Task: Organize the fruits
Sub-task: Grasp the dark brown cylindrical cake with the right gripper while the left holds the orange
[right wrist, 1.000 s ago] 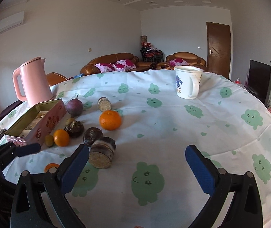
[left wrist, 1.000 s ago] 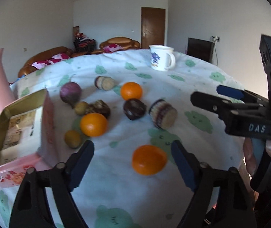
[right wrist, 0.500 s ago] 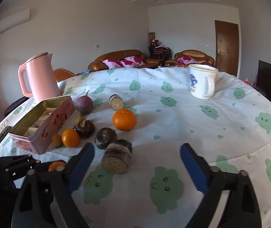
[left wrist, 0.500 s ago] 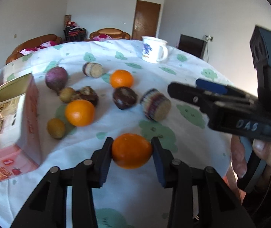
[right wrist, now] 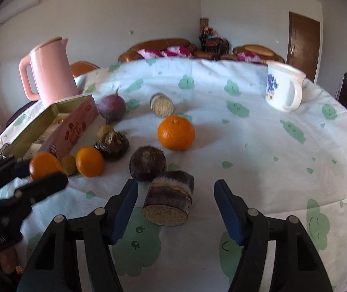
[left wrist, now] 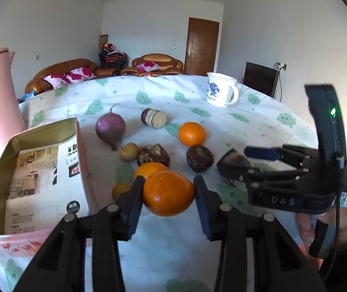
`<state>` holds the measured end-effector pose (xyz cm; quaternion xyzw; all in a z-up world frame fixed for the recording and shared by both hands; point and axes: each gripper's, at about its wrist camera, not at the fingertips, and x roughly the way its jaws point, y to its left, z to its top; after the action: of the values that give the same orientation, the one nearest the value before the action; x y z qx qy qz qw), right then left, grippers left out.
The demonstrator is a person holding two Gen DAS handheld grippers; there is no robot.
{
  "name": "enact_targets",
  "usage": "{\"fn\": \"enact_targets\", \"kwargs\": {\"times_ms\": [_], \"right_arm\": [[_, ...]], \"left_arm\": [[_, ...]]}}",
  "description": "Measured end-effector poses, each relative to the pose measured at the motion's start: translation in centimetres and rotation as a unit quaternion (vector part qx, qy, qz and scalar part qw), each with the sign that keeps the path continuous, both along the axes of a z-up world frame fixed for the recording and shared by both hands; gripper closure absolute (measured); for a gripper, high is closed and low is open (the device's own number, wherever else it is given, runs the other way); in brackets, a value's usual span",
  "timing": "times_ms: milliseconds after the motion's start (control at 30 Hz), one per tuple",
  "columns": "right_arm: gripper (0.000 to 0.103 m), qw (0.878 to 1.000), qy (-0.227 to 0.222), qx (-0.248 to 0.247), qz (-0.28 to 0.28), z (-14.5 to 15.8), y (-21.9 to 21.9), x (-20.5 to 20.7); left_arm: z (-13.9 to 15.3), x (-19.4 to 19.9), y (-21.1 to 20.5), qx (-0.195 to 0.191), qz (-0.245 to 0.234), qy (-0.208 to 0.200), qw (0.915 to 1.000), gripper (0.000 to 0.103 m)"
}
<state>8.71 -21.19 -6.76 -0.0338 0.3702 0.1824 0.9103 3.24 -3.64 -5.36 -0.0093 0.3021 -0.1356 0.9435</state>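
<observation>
My left gripper (left wrist: 168, 194) is shut on an orange (left wrist: 168, 193) and holds it above the tablecloth, just right of the open pink tin box (left wrist: 35, 168). The held orange also shows in the right wrist view (right wrist: 43, 164). My right gripper (right wrist: 176, 209) is open, its jaws either side of a cut brown root chunk (right wrist: 168, 200) lying on the cloth. Two more oranges (right wrist: 176, 132) (right wrist: 89, 161), a purple beet (right wrist: 111, 108), a dark round root (right wrist: 147, 163), a knobbly dark piece (right wrist: 112, 143) and small yellow-green fruits (right wrist: 68, 165) lie between.
A pink kettle (right wrist: 49, 70) stands behind the tin box at the left. A white mug (right wrist: 284, 87) stands at the far right. Another cut root chunk (right wrist: 161, 105) lies further back. The table edge (right wrist: 338, 202) curves away on the right. Sofas stand beyond the table.
My left gripper closed on the orange and lifted it off the cloth. My right gripper moved forward and narrowed around the cut root chunk.
</observation>
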Motion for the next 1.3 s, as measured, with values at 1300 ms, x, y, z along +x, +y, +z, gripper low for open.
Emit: {"fn": "enact_targets", "kwargs": {"times_ms": [1300], "right_arm": [[0.062, 0.994, -0.083, 0.052, 0.051, 1.3, -0.4, -2.5]], "left_arm": [[0.7, -1.3, 0.4, -0.001, 0.029, -0.058, 0.9979, 0.061]]}}
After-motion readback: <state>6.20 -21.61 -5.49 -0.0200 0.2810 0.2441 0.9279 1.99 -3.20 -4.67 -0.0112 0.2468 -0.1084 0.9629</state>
